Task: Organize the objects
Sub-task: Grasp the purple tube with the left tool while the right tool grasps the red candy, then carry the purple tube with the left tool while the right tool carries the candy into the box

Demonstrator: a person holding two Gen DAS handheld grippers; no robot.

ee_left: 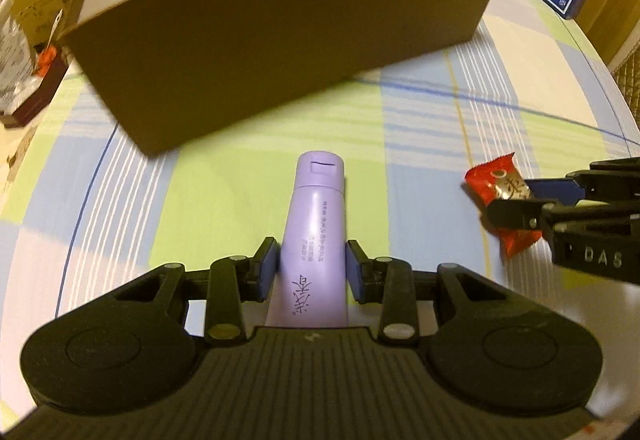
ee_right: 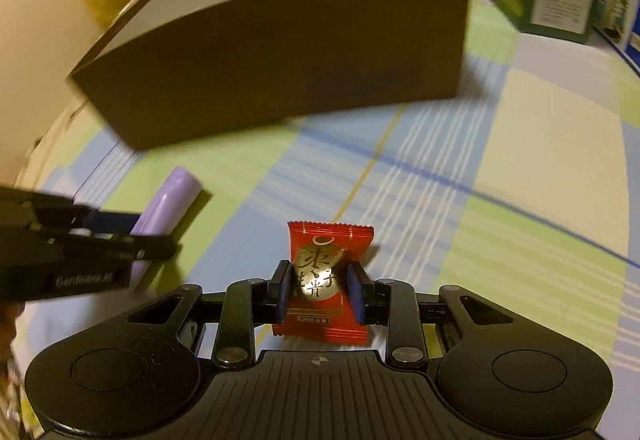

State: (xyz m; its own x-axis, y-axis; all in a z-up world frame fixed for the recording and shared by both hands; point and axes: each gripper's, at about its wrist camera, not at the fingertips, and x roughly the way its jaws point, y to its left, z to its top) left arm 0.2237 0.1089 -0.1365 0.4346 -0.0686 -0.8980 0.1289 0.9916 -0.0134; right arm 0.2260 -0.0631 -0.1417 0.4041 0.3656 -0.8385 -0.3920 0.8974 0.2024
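Lilac tube (ee_left: 312,240), gripped low on its body by the left gripper (ee_left: 312,268), and red candy packet (ee_right: 326,280), pinched by the right gripper (ee_right: 320,290), are shown before the brown box (ee_left: 280,39); slippage of the smooth tube or crinkly wrapper may be expected when lifted over its wall.

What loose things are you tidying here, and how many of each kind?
Purple tube, between the left gripper jaws: 1
Red candy packet, between the right gripper jaws: 1
Brown box: 1
Total: 3
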